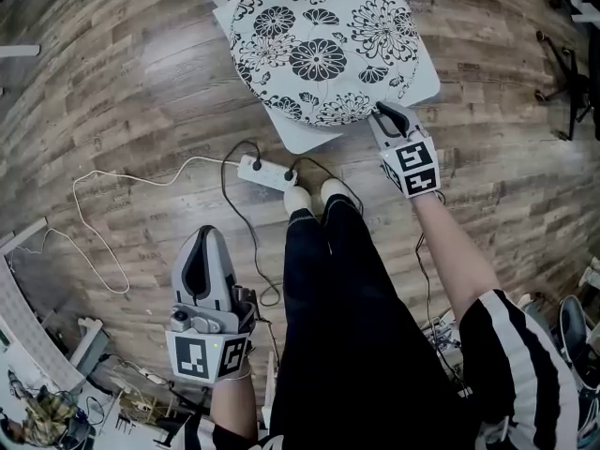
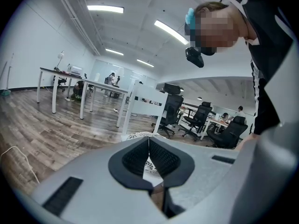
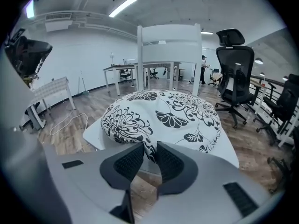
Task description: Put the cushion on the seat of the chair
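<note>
The round white cushion [image 1: 323, 45] with black flower print lies on the white chair's seat [image 1: 307, 141]. In the right gripper view the cushion [image 3: 159, 113] covers most of the seat [image 3: 93, 135], with the chair's white backrest [image 3: 170, 45] behind it. My right gripper [image 1: 384, 112] is at the cushion's near right edge. Its jaws [image 3: 149, 147] stand slightly apart, a fold of the cushion's edge between the pads. My left gripper [image 1: 205, 244] hangs low at the left, away from the chair, over the wood floor. Its tips [image 2: 148, 141] meet, with nothing held.
A white power strip [image 1: 267, 173] and its cables [image 1: 141, 181] lie on the floor just before the chair, by the person's feet [image 1: 314, 195]. Black office chairs [image 3: 236, 78] stand to the right, white desks [image 2: 103, 85] further back. Clutter fills the lower left corner [image 1: 47, 392].
</note>
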{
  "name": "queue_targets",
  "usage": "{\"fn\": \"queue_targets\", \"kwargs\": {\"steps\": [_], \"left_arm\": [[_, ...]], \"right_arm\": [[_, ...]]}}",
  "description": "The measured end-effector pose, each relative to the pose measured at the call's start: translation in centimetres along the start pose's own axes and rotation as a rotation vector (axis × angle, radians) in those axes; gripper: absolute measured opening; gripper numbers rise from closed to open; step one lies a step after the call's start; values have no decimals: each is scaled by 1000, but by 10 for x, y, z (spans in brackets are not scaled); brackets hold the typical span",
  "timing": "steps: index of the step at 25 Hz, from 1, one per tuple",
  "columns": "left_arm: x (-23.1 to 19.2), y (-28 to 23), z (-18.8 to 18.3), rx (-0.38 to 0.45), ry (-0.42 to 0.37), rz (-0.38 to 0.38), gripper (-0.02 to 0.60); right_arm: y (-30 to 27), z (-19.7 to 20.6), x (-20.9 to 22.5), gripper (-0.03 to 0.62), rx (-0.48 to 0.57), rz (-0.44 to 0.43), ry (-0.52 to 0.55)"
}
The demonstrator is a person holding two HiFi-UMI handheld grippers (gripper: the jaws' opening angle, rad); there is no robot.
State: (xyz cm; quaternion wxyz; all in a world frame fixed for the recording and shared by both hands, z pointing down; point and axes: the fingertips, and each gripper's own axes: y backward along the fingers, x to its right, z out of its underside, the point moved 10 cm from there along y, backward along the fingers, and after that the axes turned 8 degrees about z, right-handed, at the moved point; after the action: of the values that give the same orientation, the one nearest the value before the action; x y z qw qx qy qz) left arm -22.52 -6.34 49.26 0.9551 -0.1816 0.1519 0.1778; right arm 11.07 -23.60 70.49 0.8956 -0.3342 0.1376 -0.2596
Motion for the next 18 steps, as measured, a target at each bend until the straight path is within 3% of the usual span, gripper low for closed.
{"fn": "queue_targets", "kwargs": {"steps": [8,18], "left_arm": [[3,-5,-10,2,-23,22,6],[5,-8,-26,13,-33,32,6]], "right_arm": [[7,-5,-3,100,-29,-7,110],[23,-16,0,124,-40,-18,140]]}}
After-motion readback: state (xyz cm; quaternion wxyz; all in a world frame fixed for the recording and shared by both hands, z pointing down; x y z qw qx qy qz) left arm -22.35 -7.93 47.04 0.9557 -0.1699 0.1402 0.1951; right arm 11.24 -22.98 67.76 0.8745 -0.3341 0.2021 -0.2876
